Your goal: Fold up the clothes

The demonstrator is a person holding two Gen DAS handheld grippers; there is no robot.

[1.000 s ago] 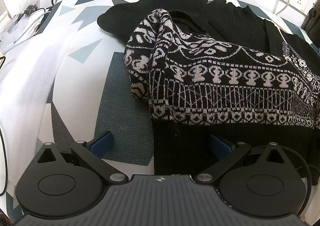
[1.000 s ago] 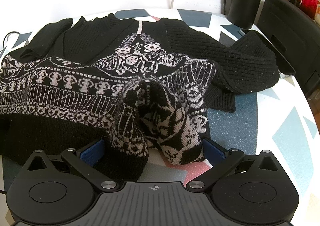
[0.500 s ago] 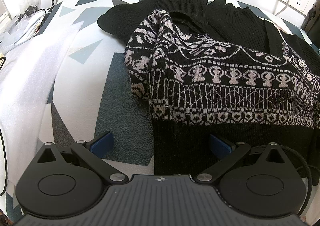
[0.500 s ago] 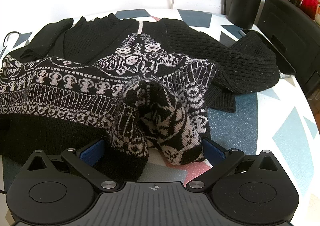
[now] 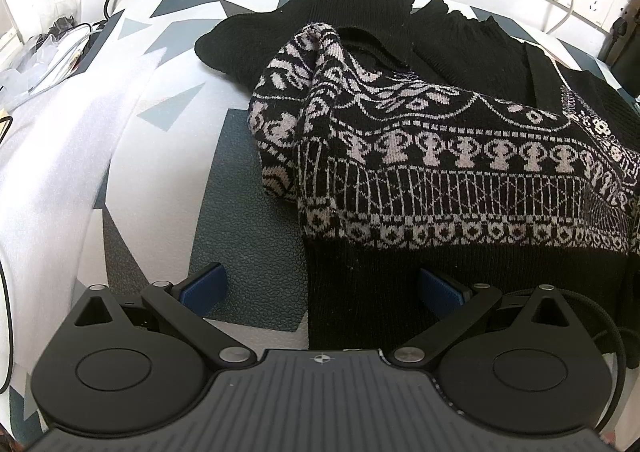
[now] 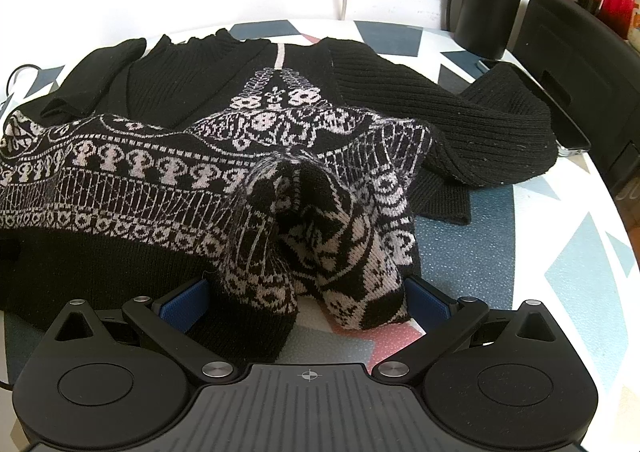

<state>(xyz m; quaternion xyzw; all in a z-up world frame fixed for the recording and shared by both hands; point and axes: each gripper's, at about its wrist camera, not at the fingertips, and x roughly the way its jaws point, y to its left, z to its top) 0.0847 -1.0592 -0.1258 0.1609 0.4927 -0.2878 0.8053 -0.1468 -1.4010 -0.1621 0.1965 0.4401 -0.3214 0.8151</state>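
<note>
Across the middle of both frames: black knit sweater with a white patterned band, spread over the round table with grey, teal and white triangles. Partly folded at best, so call it midway. Patterned section lapped over the plain black upper body, but one corner bunched into a lump at centre of the right view, one ribbed black sleeve sprawled toward the right edge. Left to do: flatten, tuck the sleeve, square up. Left gripper wide open, straddling the black hem at lower centre, holding nothing. Right gripper equally spread around that lump, not clamped yet.
</note>
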